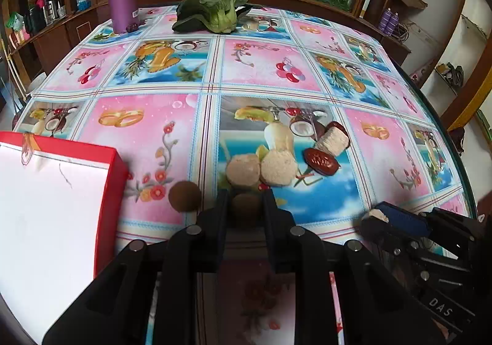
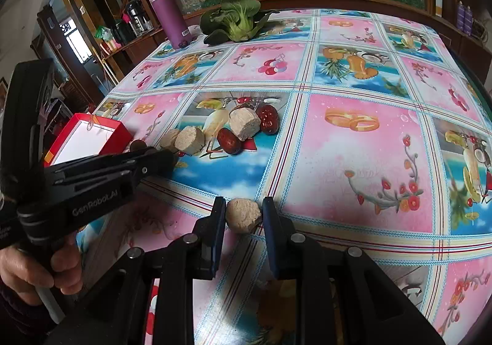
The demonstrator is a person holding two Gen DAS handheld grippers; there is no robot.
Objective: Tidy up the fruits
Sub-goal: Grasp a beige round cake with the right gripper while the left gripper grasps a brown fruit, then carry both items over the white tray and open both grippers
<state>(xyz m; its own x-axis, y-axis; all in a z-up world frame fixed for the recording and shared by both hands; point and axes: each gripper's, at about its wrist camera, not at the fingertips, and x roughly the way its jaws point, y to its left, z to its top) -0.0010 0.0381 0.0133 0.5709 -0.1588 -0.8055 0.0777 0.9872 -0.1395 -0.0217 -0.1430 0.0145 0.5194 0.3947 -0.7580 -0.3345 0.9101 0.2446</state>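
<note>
Black left gripper (image 1: 246,206) (stamped "GenRobot.AI") clamps a brown round fruit (image 1: 245,206) beside the red box (image 1: 112,179); right gripper (image 2: 243,212), marked "DAS", pinches a tan chunk (image 2: 243,215) over the tablecloth (image 2: 353,154).

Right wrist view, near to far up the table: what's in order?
Beige chunk between the right tongs → red dates → bok choy at the far edge.

"GenRobot.AI" on the left hand-held gripper (image 2: 167,160) (white lettering); "DAS" on the right hand-held gripper (image 1: 396,216).
</note>
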